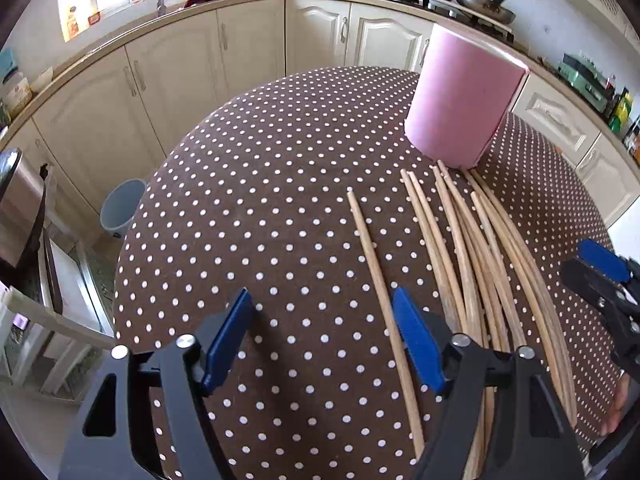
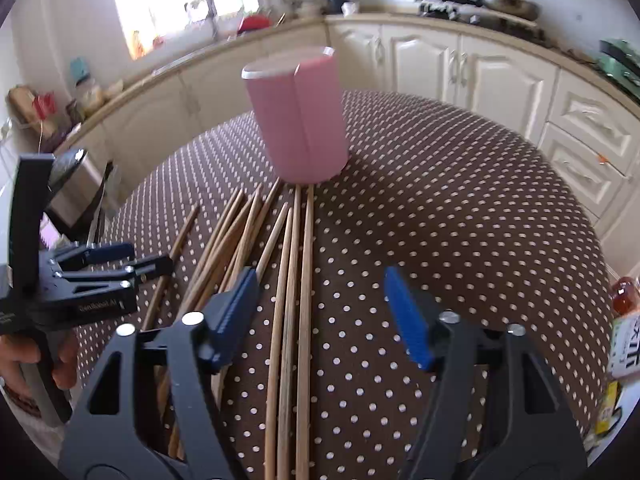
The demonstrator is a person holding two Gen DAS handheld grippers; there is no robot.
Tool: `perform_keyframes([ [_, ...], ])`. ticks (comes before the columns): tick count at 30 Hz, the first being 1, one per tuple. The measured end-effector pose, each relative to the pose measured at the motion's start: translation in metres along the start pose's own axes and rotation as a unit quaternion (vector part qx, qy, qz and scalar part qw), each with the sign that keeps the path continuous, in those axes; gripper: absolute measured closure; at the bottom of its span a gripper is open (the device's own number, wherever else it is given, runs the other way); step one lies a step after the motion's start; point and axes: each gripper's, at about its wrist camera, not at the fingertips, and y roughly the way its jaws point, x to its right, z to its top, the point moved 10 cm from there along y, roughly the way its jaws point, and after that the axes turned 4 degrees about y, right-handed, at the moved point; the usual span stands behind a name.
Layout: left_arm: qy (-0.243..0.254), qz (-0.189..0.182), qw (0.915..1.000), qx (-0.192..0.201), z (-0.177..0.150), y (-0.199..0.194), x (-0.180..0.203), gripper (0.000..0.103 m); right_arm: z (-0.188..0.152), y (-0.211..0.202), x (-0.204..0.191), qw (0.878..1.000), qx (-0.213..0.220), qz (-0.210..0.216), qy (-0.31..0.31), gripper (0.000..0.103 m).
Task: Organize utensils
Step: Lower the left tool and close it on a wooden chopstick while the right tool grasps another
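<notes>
Only legible text: "GenRobot AI", small white print on side of left gripper (image 2: 150, 263), seen from right wrist cam. Bottle label (image 2: 626, 346) at right edge bore large characters, unreadable.

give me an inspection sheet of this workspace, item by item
surface: round table in a brown polka-dot cloth.
job's things: pink holder upright; wooden chopsticks lying loose in front of it, one stray chopstick apart on the left.
clutter: bottle at the table's right edge.
grippers: left gripper and right gripper open, holding nothing.
cables: nothing seen.
surroundings: cream kitchen cabinets, wok on the stove, grey bin on the floor.
</notes>
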Motion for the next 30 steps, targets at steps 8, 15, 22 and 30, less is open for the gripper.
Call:
perform_keyframes([
  [8, 0.005, 0.017, 0.9998, -0.011, 0.012, 0.002, 0.005, 0.055, 0.004, 0.030, 0.002, 0.998, -0.061, -0.002, -0.036, 0.064],
  [15, 0.012, 0.015, 0.9997, -0.018, 0.027, 0.014, 0.008, 0.068, 0.012, 0.052, -0.005, 0.990, -0.121, 0.000, -0.076, 0.077],
  [22, 0.024, 0.017, 0.9991, -0.030, 0.038, 0.021, 0.012, 0.071, 0.021, 0.063, -0.004, 0.976, -0.199, 0.008, -0.085, 0.084],
  [30, 0.040, 0.009, 0.9985, -0.037, 0.034, 0.019, 0.023, 0.088, 0.021, 0.075, -0.011, 0.968, -0.223, -0.026, -0.109, 0.085],
])
